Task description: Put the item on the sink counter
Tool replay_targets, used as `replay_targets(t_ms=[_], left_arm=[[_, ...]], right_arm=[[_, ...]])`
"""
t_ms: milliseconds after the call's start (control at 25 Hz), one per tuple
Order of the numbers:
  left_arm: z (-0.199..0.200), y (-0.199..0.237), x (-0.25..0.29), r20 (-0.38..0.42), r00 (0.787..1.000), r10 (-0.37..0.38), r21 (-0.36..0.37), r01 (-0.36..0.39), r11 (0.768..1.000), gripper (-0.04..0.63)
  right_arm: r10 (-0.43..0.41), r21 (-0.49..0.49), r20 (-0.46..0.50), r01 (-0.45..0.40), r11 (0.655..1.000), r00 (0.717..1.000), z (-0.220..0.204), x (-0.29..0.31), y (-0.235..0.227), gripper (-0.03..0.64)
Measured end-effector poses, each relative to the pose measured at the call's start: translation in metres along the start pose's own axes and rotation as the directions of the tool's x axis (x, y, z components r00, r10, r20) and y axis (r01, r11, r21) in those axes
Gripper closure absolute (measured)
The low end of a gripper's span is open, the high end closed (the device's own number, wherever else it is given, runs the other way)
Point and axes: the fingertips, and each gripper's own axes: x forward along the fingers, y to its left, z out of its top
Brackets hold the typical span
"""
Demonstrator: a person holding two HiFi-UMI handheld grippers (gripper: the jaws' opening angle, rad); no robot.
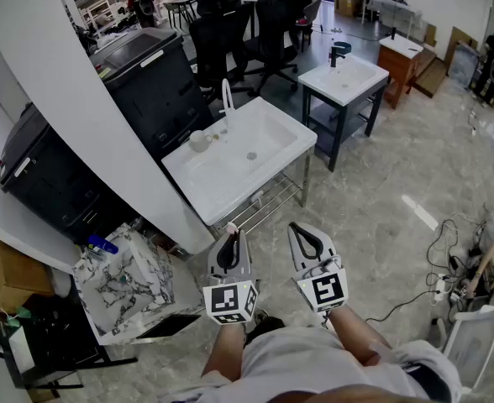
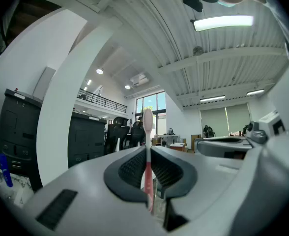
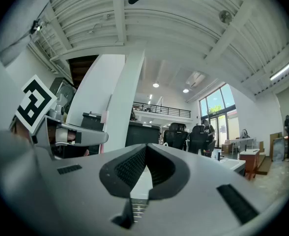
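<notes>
We are pinching a slim pink-and-white plastic toothbrush [image 2: 147,151] in our left gripper [image 1: 230,238]. Its long axis is lying along the jaws, and its head is pointing towards the white sink counter [image 1: 300,140] at mid-frame. Our right gripper [image 1: 300,232] is hovering just beside it, jaws pressed together on nothing.

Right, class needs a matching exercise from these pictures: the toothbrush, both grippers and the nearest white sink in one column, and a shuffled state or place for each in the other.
1. slim pink plastic toothbrush
2. grey two-jaw left gripper
3. grey two-jaw right gripper
4. white rectangular sink

A. jaws together, nothing between them
B. on a metal frame, ahead of both grippers
C. jaws shut on a thin handle
D. clamped, head sticking out past the jaw tips

Pairs: 1-D, 2-C, 3-A, 4-B
</notes>
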Motion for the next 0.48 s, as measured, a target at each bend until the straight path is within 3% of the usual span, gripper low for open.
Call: replay_targets(t_ms=[480], left_arm=[[-0.016,0.024,0.013,-0.022,0.999,-0.026,-0.036,0.025,0.999,0.561]], right_arm=[[0.003,-0.024,-0.046,-0.004,1.000,0.999,-0.011,0.025,0.017,0.612]])
